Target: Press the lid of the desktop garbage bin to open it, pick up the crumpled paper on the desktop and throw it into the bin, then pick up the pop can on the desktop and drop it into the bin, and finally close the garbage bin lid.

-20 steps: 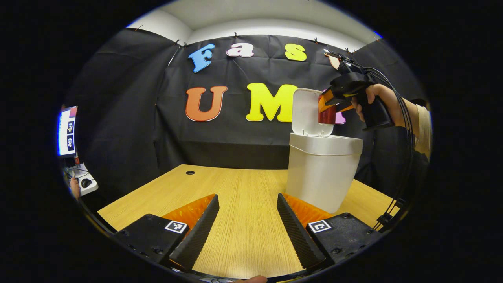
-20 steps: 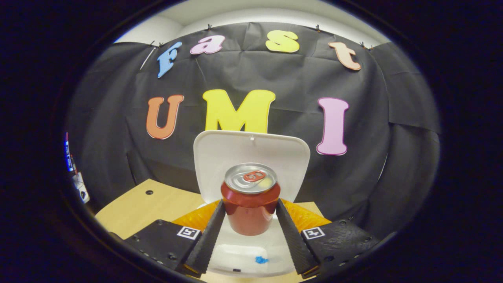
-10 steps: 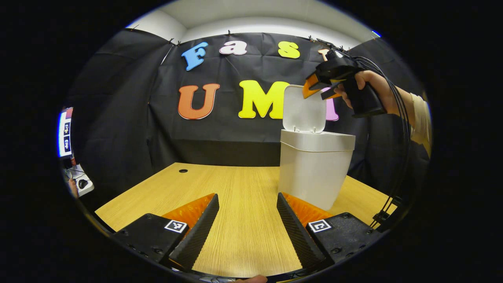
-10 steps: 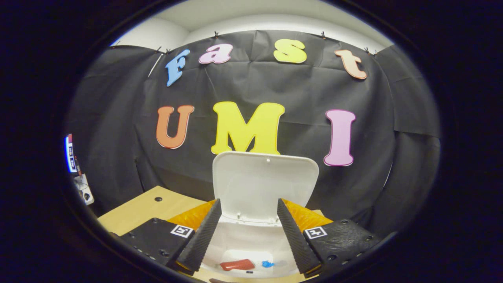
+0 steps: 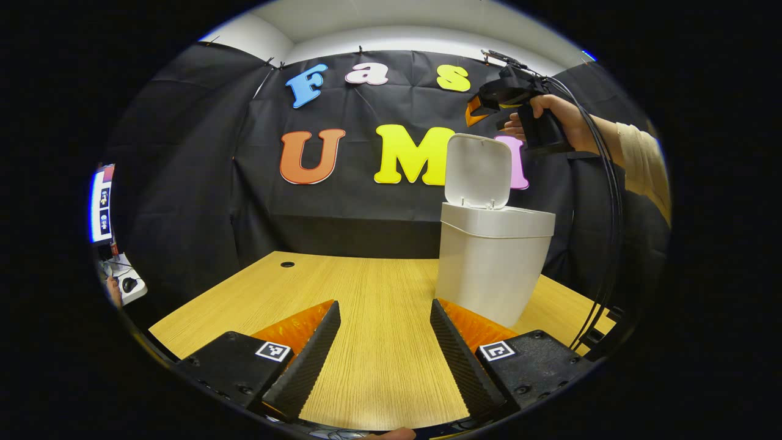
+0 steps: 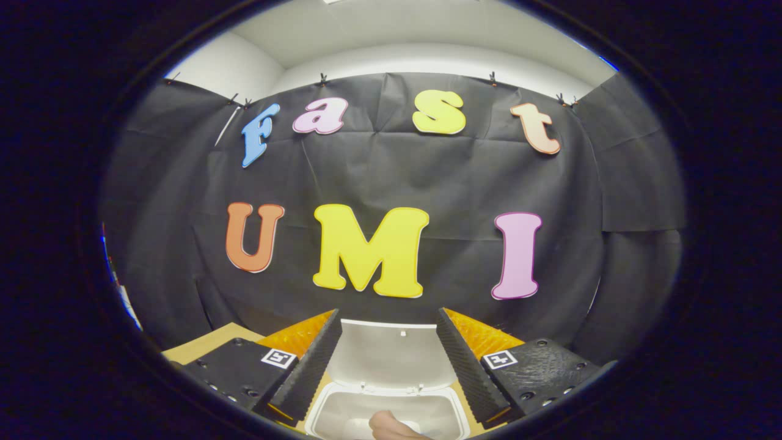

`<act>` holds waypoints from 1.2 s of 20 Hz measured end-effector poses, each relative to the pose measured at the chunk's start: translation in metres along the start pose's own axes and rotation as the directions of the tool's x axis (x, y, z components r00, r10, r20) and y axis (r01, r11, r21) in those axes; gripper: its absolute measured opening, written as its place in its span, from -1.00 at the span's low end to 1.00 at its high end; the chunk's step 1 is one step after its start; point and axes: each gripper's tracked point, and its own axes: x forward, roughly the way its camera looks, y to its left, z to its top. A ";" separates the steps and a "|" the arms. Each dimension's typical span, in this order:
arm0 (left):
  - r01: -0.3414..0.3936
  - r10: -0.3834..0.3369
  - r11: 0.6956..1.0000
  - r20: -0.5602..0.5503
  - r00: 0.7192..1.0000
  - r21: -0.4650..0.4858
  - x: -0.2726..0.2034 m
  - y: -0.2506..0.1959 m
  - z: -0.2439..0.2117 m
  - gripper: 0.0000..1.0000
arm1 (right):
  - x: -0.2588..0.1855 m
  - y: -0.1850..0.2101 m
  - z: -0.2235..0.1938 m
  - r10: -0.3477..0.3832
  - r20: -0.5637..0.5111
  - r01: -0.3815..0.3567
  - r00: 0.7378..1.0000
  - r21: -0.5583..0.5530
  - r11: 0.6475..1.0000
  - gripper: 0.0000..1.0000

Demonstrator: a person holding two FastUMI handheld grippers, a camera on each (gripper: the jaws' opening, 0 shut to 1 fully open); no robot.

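You are keeping the left gripper (image 5: 382, 357) low over the worktop (image 5: 366, 293), jaws released and grasping nothing, parked near its front edge, likely so it is out of the way of the bin (image 5: 492, 263). Farther back, the bin is standing on the worktop's right side with its lid (image 5: 478, 171) hinged upright, leaving the mouth open. You are holding the right gripper (image 6: 385, 360) above the bin, your hand (image 5: 553, 119) wrapped around its grip; its jaws are spread and empty. From that gripper's view you are looking down past the lid (image 6: 391, 360) into the bin (image 6: 342, 418), but its contents are too cropped to make out, so I cannot tell where the can or paper lies. Closing the lid is probably the step in hand.
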 end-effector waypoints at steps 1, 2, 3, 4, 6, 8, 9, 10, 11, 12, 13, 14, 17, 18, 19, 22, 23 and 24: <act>-0.002 0.002 1.000 0.001 1.000 0.002 0.000 0.002 0.001 0.92 | 0.008 0.002 0.002 -0.008 0.009 0.008 1.000 0.008 1.000 0.89; -0.001 0.001 1.000 -0.008 1.000 0.006 -0.002 0.002 0.002 0.92 | 0.015 0.002 0.002 -0.025 0.009 0.025 1.000 0.007 1.000 0.89; -0.002 0.002 1.000 -0.002 1.000 0.008 -0.004 0.003 0.004 0.92 | 0.021 0.004 0.002 -0.028 0.006 0.028 1.000 0.005 1.000 0.89; -0.002 0.001 1.000 0.013 1.000 0.008 -0.006 0.003 0.008 0.92 | 0.028 0.006 0.001 -0.034 0.001 0.034 0.999 -0.001 0.999 0.89; 0.003 -0.003 1.000 0.021 1.000 0.008 -0.008 0.002 0.011 0.92 | 0.038 0.007 -0.010 -0.028 -0.029 0.028 0.999 0.000 1.000 0.94; 0.005 -0.005 1.000 0.017 1.000 0.004 -0.005 0.001 0.009 0.92 | 0.040 0.002 -0.020 -0.039 -0.066 0.040 0.997 0.019 0.999 0.90; 0.013 -0.013 1.000 0.003 1.000 -0.001 -0.003 -0.001 0.004 0.92 | 0.040 0.001 -0.017 -0.040 -0.055 0.042 0.998 0.042 0.998 0.99; 0.021 -0.021 1.000 -0.011 1.000 -0.005 -0.003 -0.003 0.001 0.92 | 0.039 0.002 -0.020 -0.041 -0.066 0.044 0.997 0.047 0.998 0.92; 0.023 -0.023 1.000 -0.023 0.999 -0.010 -0.001 -0.002 -0.003 0.92 | 0.035 0.002 -0.020 -0.035 -0.073 0.038 0.997 0.038 0.999 0.91; 0.016 -0.016 1.000 -0.030 0.999 -0.015 -0.001 0.000 -0.003 0.92 | 0.031 0.001 -0.018 -0.037 -0.066 0.039 0.997 0.026 0.999 0.97; 0.004 -0.004 1.000 -0.025 1.000 -0.014 -0.002 0.004 -0.001 0.92 | 0.027 -0.001 -0.016 -0.047 -0.058 0.048 0.997 0.010 0.999 0.96; -0.007 0.007 1.000 -0.014 1.000 -0.007 -0.003 0.008 0.002 0.92 | 0.023 -0.004 -0.018 -0.060 -0.060 0.059 0.996 -0.015 0.998 0.95; -0.042 0.043 0.999 -0.018 0.999 0.007 0.001 0.017 -0.003 0.92 | 0.008 -0.003 -0.021 -0.066 -0.066 0.064 0.996 -0.034 0.997 0.92; -0.049 0.049 0.999 -0.027 0.998 0.009 0.002 0.017 -0.005 0.92 | 0.003 -0.001 -0.023 -0.060 -0.070 0.058 0.996 -0.038 0.998 0.92; -0.052 0.052 0.999 -0.023 0.998 0.015 0.000 0.016 -0.003 0.92 | -0.003 0.000 -0.028 -0.054 -0.084 0.051 0.995 -0.037 0.998 0.92; -0.054 0.054 0.998 -0.011 0.998 0.028 0.000 0.013 0.000 0.92 | -0.013 -0.001 -0.049 -0.056 -0.171 0.051 0.984 -0.036 0.998 0.91; -0.049 0.049 0.998 -0.004 0.999 0.025 -0.001 0.011 0.001 0.92 | -0.017 -0.001 -0.058 -0.056 -0.203 0.047 0.978 -0.049 0.998 0.91; -0.040 0.040 0.999 0.002 0.999 0.021 0.001 0.008 0.002 0.92 | -0.021 -0.003 -0.068 -0.061 -0.235 0.049 0.970 -0.060 0.997 0.91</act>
